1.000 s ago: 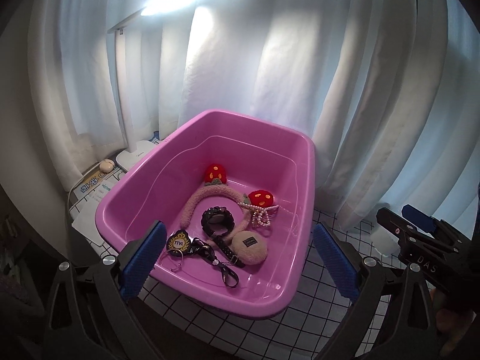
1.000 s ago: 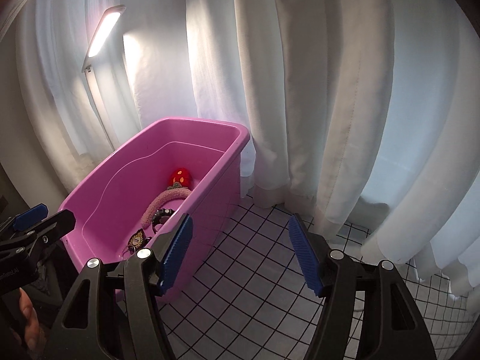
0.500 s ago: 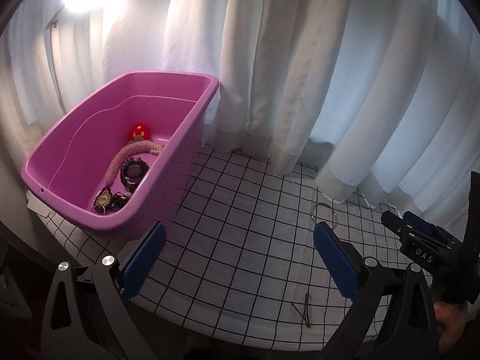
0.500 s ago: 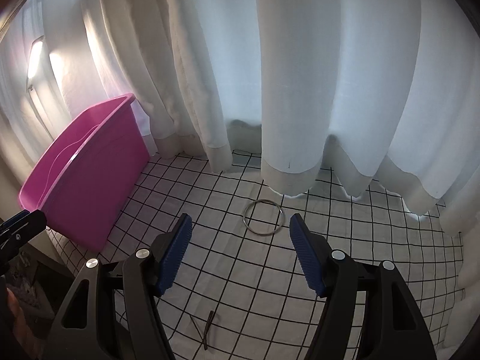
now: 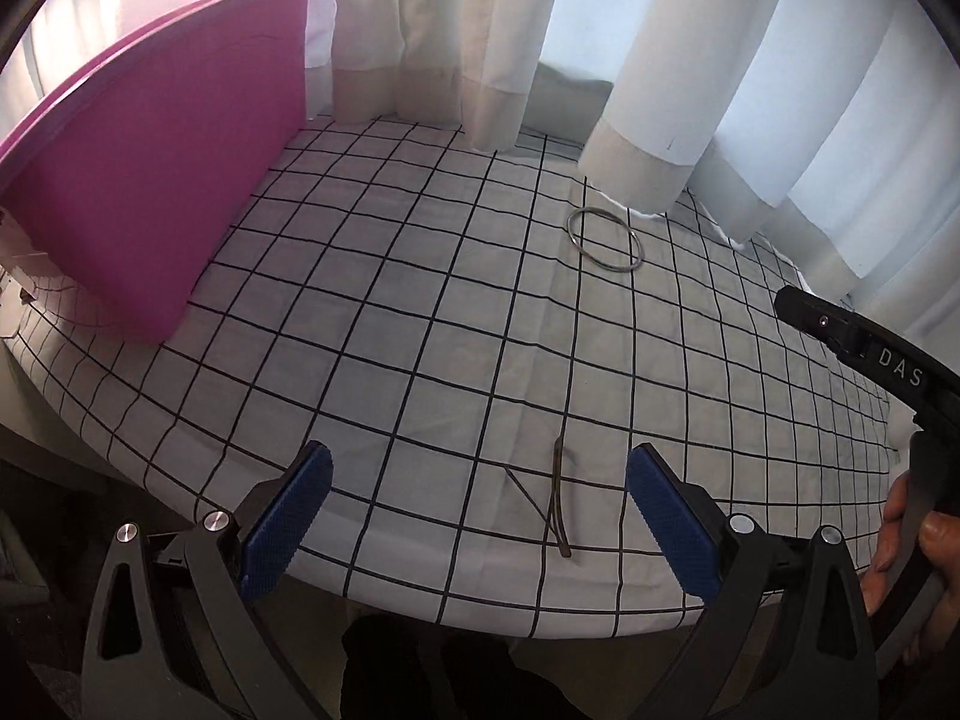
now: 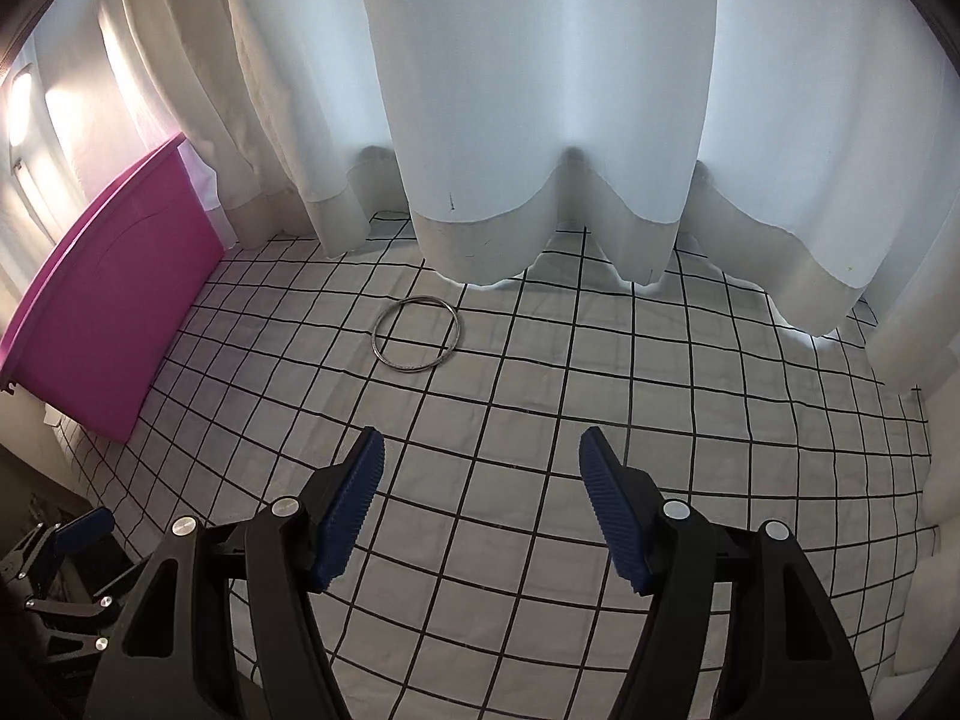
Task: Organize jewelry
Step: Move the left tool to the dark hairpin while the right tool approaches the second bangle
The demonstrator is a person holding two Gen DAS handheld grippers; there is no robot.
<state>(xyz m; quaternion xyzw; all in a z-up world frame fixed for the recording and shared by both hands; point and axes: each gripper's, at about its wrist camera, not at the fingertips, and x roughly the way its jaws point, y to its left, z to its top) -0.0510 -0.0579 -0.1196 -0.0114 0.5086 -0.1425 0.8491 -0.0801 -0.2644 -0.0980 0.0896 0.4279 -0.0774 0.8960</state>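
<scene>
Both hand-held grippers wide apart, empty — left hand-held gripper (image 5: 477,516) over a thin dark hairpin (image 5: 555,498) at the near edge of the checked surface (image 5: 420,300). Right hand-held gripper (image 6: 480,504) short of the metal bangle (image 6: 417,334) — far side, by the curtain (image 6: 540,90). Pink bin (image 5: 150,180) left.

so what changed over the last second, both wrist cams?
Both views swung away from the pink tub and down toward the checked cloth. The tub's inside and its jewelry dropped out of sight; only its outer wall shows. The metal ring and dark hairpins came into view. Nothing was picked up or released: left gripper and right gripper stayed open and empty.
</scene>
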